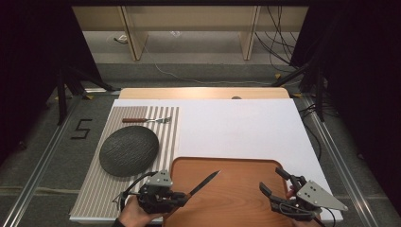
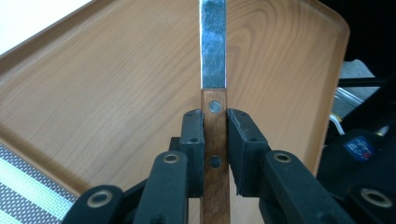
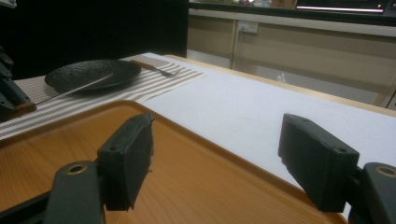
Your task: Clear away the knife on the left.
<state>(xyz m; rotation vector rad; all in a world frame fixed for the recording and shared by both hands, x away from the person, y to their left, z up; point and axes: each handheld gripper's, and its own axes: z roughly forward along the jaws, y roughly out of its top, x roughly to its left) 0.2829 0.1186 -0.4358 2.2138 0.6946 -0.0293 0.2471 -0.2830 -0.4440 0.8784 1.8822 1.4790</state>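
A knife with a wooden handle [image 2: 215,140] and a steel blade [image 1: 205,181] is held over the wooden tray [image 1: 236,208]. My left gripper [image 1: 187,195] is shut on the handle, and its pads [image 2: 194,135] press both sides near the rivets. The blade points away over the tray toward the far right. In the right gripper view the thin blade [image 3: 74,88] shows in front of the dark plate [image 3: 93,72]. My right gripper [image 1: 270,179] hovers over the tray's right side, its jaws wide apart with nothing between them [image 3: 215,154].
A dark round plate [image 1: 128,150] lies on a striped placemat [image 1: 94,189] at the left. A wooden-handled fork [image 1: 146,120] lies on the mat beyond the plate. A white cover [image 1: 236,127] spreads over the table past the tray.
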